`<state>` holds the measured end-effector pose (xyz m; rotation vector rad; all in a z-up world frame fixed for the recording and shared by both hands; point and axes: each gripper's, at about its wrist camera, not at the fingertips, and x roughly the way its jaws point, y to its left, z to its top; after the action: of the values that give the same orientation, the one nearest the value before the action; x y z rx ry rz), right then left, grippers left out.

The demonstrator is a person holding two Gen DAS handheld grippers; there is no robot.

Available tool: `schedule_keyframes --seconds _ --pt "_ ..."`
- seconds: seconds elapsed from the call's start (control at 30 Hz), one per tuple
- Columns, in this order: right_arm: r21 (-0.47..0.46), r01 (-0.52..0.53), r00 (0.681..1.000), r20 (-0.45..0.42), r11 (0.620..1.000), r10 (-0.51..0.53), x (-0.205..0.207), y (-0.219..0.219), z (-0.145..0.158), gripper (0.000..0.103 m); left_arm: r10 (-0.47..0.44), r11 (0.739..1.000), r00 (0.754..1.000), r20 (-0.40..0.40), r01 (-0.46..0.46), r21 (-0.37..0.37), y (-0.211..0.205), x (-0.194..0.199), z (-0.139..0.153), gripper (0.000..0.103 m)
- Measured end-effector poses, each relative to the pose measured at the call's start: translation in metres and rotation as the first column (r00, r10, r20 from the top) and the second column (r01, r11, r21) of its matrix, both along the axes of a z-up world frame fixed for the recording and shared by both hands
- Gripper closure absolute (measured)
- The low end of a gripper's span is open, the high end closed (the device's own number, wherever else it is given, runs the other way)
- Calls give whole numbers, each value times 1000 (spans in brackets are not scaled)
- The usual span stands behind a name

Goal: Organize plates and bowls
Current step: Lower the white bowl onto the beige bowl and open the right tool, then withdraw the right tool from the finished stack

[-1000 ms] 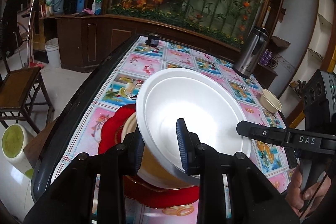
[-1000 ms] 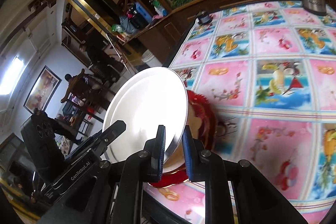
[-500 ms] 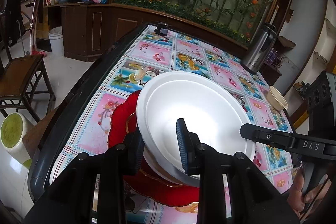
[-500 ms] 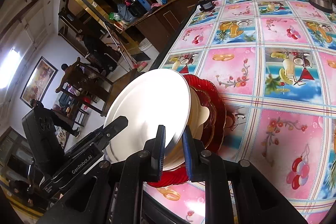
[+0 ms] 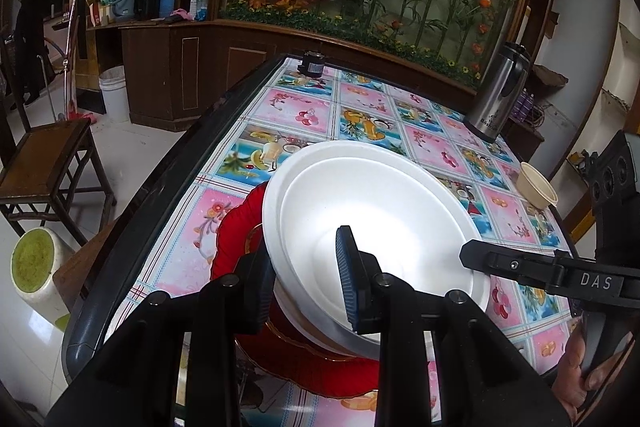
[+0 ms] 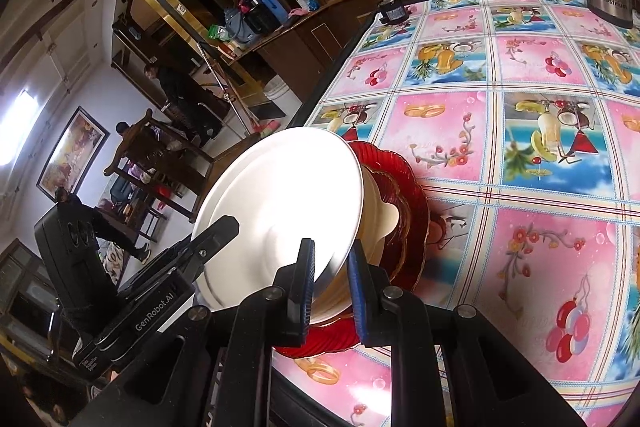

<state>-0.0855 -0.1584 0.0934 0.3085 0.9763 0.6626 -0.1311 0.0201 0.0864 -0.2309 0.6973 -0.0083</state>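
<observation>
A stack is partly built near the table's (image 5: 168, 187) left edge: the red plate (image 5: 236, 227) lies lowest, a cream dish (image 6: 382, 215) on it, and the white plate (image 5: 372, 211) is held tilted above them. Its near rim is pinched by the left gripper (image 5: 304, 275), nearly closed, and by the right gripper (image 6: 330, 281), likewise narrow. The plate is judged not yet set down, and the beige bowl (image 5: 536, 185) at the far right remains to be gathered.

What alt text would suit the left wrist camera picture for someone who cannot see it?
The left gripper clamps the rim of a white plate, above a red plate on a table with a fruit-patterned cloth. The right gripper meets the plate's opposite edge.
</observation>
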Motion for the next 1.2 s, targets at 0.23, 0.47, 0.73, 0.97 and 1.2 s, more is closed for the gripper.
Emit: schedule_keyframes --seconds 0.23,0.47,0.73,0.97,1.2 --pt "5 0 1000 17 1000 0 -3 -2 1 84 4 1000 1000 0 -4 8 0 0 1 78" --pt "12 7 1000 28 1000 -7 -4 -7 3 75 21 1000 1000 12 -21 16 1 -2 6 65" --pt "25 12 999 37 1000 -13 -7 -12 4 75 36 999 999 20 -36 21 2 -5 8 64" --pt "43 19 999 42 999 -20 -10 -20 6 75 61 997 997 44 -63 45 2 -10 13 51" --pt "50 16 999 49 999 -19 -15 -23 8 73 53 996 998 44 -56 74 -6 -11 13 51"
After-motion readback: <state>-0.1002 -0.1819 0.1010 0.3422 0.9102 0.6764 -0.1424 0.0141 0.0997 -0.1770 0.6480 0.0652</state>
